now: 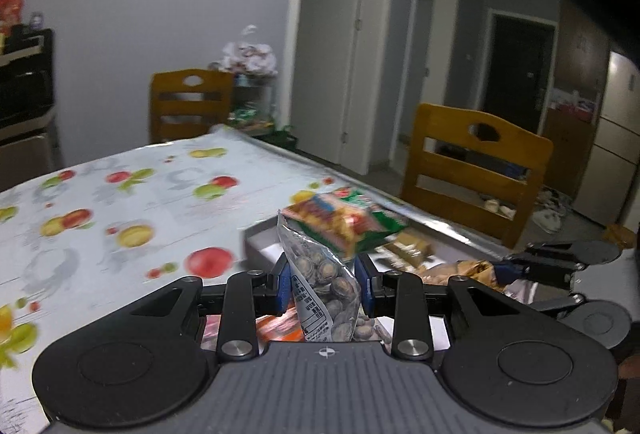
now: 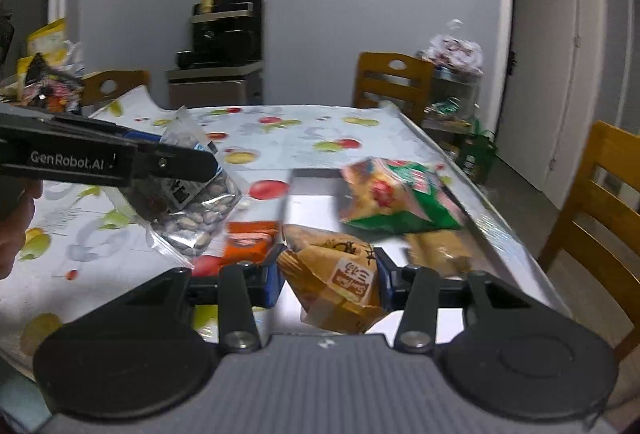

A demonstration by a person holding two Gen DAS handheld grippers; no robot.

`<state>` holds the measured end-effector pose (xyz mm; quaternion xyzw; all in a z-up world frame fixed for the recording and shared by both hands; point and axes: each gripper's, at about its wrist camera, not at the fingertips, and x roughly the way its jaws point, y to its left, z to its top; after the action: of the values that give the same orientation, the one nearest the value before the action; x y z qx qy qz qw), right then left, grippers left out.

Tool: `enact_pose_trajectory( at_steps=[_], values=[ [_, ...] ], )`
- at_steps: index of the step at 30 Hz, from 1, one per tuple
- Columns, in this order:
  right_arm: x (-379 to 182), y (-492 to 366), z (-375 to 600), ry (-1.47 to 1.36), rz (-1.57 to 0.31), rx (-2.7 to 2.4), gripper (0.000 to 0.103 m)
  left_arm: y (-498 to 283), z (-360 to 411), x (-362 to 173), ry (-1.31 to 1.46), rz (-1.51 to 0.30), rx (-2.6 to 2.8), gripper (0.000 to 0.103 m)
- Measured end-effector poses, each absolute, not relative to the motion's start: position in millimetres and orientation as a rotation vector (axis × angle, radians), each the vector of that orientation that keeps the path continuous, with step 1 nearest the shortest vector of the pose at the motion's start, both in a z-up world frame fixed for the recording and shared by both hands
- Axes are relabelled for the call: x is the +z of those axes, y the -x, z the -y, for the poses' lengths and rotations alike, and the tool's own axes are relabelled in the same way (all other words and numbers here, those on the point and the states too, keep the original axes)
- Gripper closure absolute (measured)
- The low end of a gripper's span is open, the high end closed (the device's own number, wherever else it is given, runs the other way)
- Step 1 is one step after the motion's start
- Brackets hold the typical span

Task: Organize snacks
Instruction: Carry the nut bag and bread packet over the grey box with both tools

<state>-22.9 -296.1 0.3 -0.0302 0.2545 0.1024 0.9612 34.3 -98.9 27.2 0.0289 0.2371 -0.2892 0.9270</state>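
Left wrist view: your left claw (image 1: 320, 284) clenched on one clear nut bag (image 1: 324, 286), raised above worktop (image 1: 120, 202). Your right claw (image 2: 330, 284) grips one tan snack packet (image 2: 336, 274) over tray (image 2: 312, 190).

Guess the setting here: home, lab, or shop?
Most likely a home dining room. A table with a fruit-print cover has wooden dining chairs around it, interior doors open off the room, and a fridge stands in the far corner.
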Motion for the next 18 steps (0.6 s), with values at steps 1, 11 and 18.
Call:
enact_pose_trajectory(
  at_steps=[1,11,18],
  values=[
    [-1.1,22.2,301.7,0.058,-0.518,0.196,0.058,-36.1,106.0,26.5,-0.061,-0.491,-0.604,0.069],
    [-16.7,6.3,347.6,0.085,-0.515,0.076,0.058,-63.2,162.6,9.6,-0.046,-0.548,-0.666,0.069],
    [-32.9,-7.7,367.7,0.106,-0.547,0.049,0.058,-84.9,185.1,-2.9,0.002,-0.584,-0.674,0.069]
  ],
)
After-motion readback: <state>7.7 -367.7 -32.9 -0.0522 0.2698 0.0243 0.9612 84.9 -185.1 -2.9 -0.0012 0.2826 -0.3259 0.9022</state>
